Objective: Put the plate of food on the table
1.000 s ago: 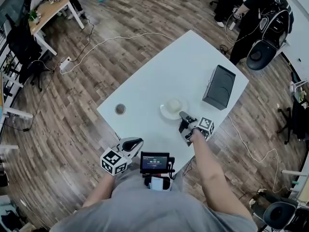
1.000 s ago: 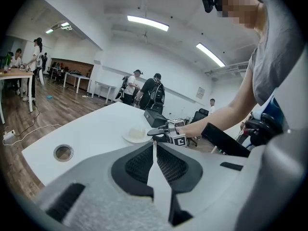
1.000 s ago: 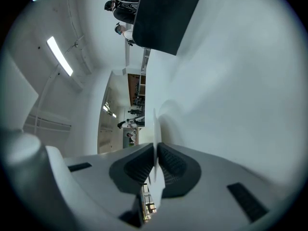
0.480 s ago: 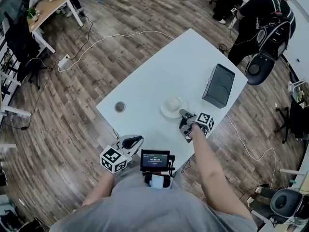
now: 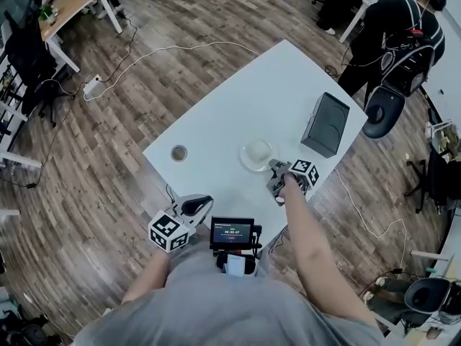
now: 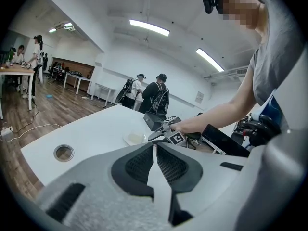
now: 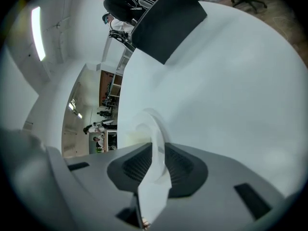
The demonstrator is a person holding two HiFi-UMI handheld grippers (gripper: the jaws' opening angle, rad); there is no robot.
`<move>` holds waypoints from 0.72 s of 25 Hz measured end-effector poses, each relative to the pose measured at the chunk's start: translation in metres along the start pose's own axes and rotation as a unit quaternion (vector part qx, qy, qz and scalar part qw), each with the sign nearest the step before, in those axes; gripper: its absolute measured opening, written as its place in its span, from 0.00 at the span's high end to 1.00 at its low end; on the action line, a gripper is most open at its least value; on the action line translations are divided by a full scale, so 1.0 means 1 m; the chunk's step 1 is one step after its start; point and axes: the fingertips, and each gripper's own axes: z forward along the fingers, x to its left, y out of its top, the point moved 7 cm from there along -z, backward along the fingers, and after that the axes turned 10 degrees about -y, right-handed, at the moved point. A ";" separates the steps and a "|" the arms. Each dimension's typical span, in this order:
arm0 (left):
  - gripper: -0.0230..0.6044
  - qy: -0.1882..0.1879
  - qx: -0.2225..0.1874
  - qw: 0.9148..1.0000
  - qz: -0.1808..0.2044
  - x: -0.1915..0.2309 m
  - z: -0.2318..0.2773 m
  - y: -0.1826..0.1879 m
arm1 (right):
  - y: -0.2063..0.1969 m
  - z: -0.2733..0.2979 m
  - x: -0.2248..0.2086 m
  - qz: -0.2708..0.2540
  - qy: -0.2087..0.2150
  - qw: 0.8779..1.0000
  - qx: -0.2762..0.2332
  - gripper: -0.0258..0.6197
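A white plate of pale food lies on the white table, near its right front edge. My right gripper is shut on the plate's near rim. In the right gripper view the plate runs edge-on between the jaws of the right gripper. My left gripper hovers off the table's front corner, shut and holding nothing. In the left gripper view the left gripper points across the table toward the plate.
A black box stands on the table just beyond the plate, also in the right gripper view. A round cable hole sits near the table's left edge. People and an office chair are past the far right corner.
The plate and my right gripper stay together on the table, barely shifted. The left gripper has not moved noticeably. The people behind the table have stepped slightly.
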 end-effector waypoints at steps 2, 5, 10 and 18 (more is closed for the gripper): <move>0.91 -0.001 -0.004 1.000 -0.001 0.002 -0.002 -0.001 | -0.001 -0.001 0.001 0.004 -0.006 1.000 -0.002 0.87; 0.91 -0.004 -0.008 1.000 -0.002 0.003 -0.002 -0.001 | -0.002 -0.005 0.001 0.007 -0.011 1.000 -0.006 0.87; 0.91 -0.009 -0.012 1.000 0.000 0.001 -0.002 -0.001 | -0.004 -0.011 -0.002 0.006 -0.009 1.000 -0.011 0.87; 0.90 -0.018 -0.013 1.000 0.005 -0.001 0.003 0.004 | -0.008 -0.025 -0.010 0.012 -0.002 1.000 -0.020 0.87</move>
